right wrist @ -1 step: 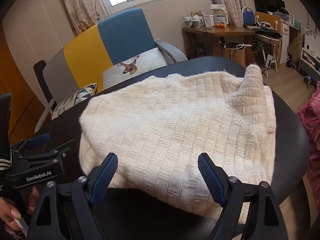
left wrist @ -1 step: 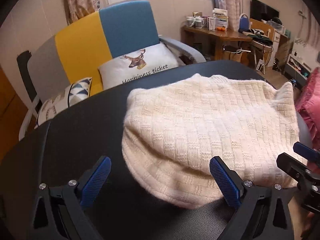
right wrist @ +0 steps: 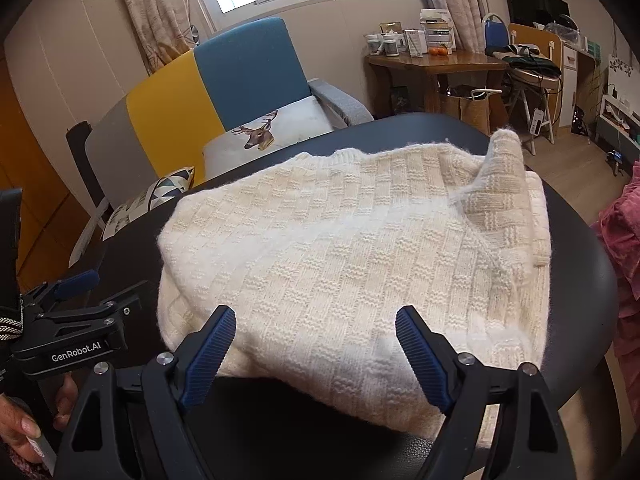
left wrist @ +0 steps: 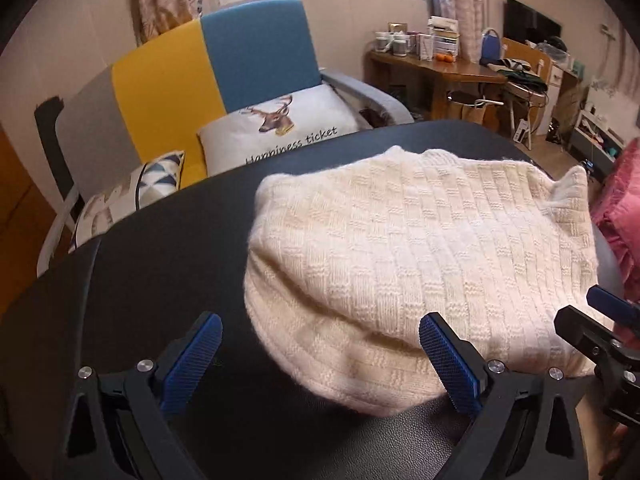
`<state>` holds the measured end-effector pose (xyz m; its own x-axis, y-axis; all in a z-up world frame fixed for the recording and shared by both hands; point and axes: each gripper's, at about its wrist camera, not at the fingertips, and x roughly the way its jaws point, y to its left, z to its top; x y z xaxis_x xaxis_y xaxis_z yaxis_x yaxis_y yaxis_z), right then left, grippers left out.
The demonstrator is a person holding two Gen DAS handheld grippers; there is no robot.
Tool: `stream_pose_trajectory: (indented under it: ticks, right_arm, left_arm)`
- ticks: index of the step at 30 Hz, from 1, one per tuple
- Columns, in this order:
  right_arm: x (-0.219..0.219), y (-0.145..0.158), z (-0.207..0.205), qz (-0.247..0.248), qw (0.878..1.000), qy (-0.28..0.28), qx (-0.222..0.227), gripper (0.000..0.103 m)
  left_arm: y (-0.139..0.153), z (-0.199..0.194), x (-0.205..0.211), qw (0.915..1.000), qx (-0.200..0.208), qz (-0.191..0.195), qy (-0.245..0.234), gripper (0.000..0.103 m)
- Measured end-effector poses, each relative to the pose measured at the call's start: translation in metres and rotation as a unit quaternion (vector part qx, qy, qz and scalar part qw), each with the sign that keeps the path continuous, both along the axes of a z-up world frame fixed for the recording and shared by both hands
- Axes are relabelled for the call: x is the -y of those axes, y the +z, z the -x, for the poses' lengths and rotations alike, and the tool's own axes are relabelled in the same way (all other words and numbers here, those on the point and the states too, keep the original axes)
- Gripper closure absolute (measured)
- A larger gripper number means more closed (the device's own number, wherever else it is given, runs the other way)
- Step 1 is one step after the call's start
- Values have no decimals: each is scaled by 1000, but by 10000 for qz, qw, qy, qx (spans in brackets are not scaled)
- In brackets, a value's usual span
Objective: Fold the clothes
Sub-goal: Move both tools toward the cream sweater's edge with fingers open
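**Both claws released at the near edge of the table; the sweater lies in a folded bundle, and nothing has shifted.**

Set against the picture from the same instant, no thing or claw has moved, so the fold stands as it was. The left gripper [left wrist: 320, 356] is spread wide and empty, low over the near edge of the dark table [left wrist: 160, 260], with the sweater's rounded left near corner between its fingers but ungripped. The cream knit sweater [right wrist: 340, 248] covers the table's middle and right as a thick rectangle of layers. The right gripper [right wrist: 316, 344] is likewise spread and holds nothing, at the sweater's near edge. By the far right corner a knit flap [right wrist: 504, 168] stands up, not lying flat. This would fit either a fold nearly finished or a pause between folds.
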<state>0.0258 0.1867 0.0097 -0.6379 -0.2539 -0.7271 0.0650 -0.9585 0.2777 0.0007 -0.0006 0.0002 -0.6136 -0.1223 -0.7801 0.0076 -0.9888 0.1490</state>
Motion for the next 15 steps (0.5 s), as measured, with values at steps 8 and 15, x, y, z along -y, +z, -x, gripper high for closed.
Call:
stream_pose_trajectory:
  ticks: [8, 15]
  right_arm:
    - [4, 5, -3, -115, 9999, -89, -92, 19]
    - [6, 8, -5, -227, 9994, -225, -127, 19]
  left_arm:
    - [1, -5, 5, 9995, 21, -308, 18, 3]
    - [-1, -7, 10, 9988, 167, -445, 86, 3]
